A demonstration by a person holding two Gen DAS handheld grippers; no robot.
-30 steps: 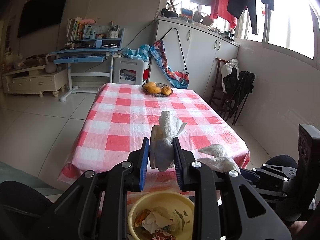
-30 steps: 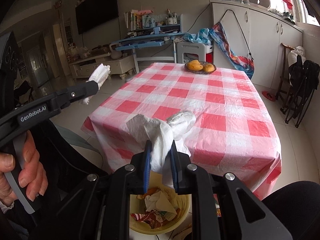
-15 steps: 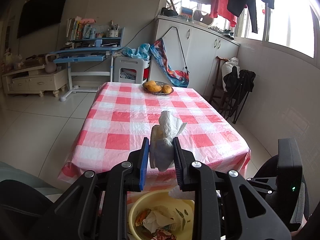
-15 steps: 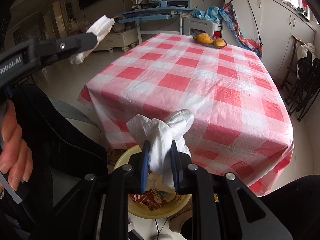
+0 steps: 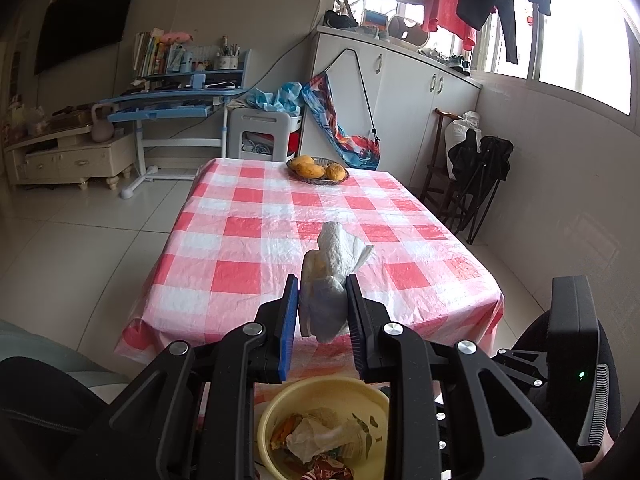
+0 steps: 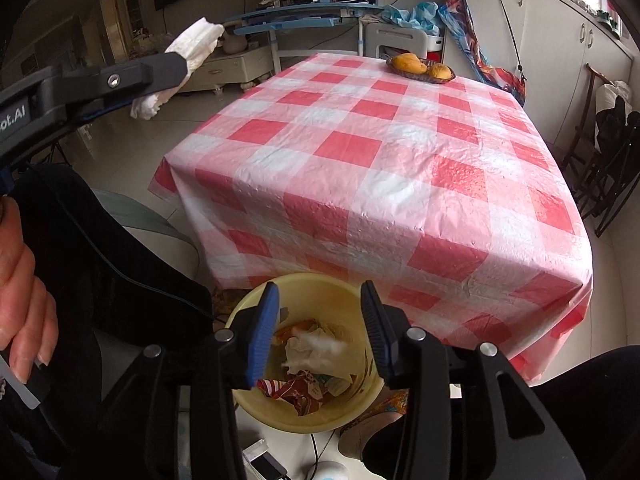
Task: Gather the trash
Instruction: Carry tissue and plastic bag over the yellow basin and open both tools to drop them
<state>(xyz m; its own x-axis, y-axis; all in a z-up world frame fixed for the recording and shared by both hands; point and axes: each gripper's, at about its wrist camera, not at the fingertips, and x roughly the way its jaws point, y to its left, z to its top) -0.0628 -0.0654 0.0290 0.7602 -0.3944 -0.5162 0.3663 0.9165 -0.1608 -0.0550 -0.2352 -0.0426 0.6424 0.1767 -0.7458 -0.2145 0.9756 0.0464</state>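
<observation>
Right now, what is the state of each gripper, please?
Left gripper: shut on a crumpled white tissue.
Right gripper: open, holding nothing, above the yellow bin.

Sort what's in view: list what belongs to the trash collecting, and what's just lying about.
Job:
left claw shut on crumpled tissue
right claw, open
yellow bin holding trash

Lying about:
fruit basket
checked tablecloth
blue desk
</observation>
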